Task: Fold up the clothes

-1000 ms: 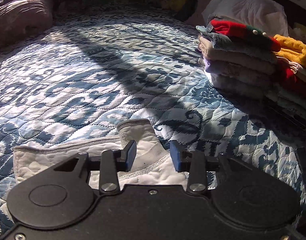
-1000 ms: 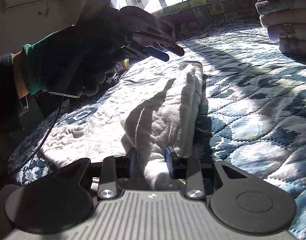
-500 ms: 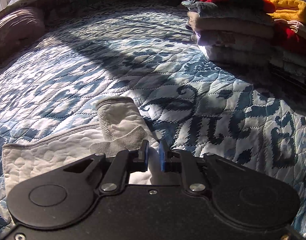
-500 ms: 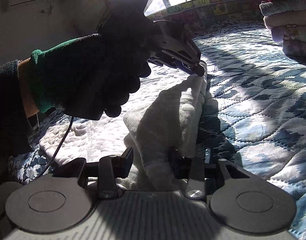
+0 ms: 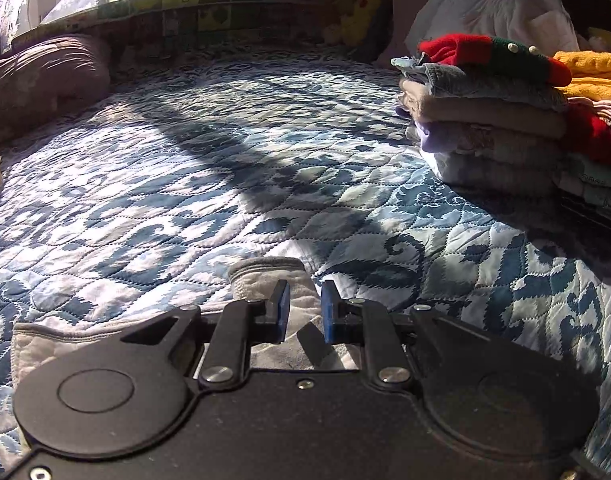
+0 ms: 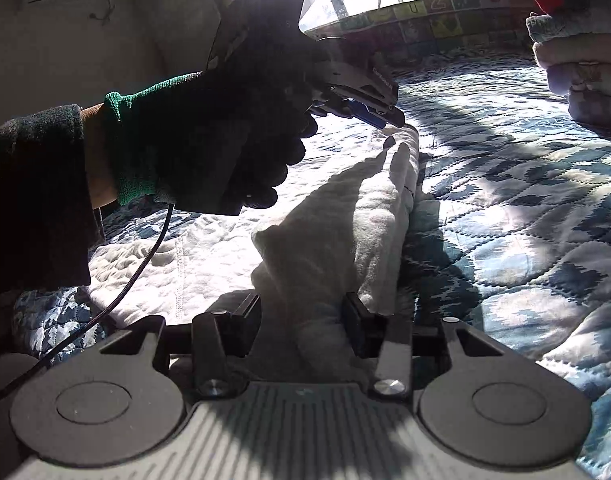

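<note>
Right wrist: white garment (image 6: 337, 232) bunched btwn open right gripper (image 6: 303, 320) fingers — left gripper (image 6: 379, 118) open, just above sleeve end.

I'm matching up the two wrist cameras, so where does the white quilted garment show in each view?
Left wrist: white quilted garment at bottom centre, behind the left gripper.
Right wrist: it runs up the centre from the right gripper.
Shared landmark: stack of folded clothes at upper right.

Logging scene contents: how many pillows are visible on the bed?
2: a brown pillow at the far left by the window, a white pillow behind the folded stack. Others may be hidden.
</note>
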Demonstrator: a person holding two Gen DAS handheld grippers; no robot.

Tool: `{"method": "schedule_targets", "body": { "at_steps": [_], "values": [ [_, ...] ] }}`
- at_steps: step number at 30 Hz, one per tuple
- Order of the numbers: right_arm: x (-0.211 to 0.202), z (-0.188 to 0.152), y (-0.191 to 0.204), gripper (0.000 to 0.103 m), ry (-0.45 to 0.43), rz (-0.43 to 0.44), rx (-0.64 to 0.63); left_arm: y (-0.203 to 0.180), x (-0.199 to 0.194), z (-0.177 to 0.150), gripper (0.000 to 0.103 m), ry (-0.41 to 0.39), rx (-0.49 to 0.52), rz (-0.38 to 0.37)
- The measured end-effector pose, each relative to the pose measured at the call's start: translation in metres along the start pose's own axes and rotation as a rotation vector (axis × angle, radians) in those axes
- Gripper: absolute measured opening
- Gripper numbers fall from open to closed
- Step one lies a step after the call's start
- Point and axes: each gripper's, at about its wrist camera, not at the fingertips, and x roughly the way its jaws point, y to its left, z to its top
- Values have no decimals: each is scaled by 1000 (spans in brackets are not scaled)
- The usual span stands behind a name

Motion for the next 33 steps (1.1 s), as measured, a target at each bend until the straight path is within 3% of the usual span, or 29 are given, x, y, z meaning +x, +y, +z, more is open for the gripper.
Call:
{"method": "schedule_targets", "body": {
  "at_steps": [8,10,14,16,17,21,25,30,33],
  "values": [
    [2,1,-3,47,7,16,-9,13,48,-10,15,154,-53,62],
    [3,1,-2,48,11,15,-21,12,48,-12,15,162,-49,69],
    [-1,1,-1,52,-10,20,-13,18,0,-7,20,66,-98,62],
    [-6,0,1,54,-36,24,-7,22,-25,-4,35,16,-122,58],
    [-9,-1,4,54,-50,18,-25,25,-44,-10,37,-16,-146,60],
    [-30,-5,17,55,-105,10,-90,45,-117,-57,47,-93,-240,70],
    [-48,-15,33,55,-130,-20,-161,80,-182,-125,61,-153,-430,103],
    [-52,-30,59,54,-103,-90,-280,117,-245,-199,61,-236,-632,248],
    [-45,-37,69,54,-77,-100,-295,146,-266,-226,61,-259,-808,288]
  ]
}}
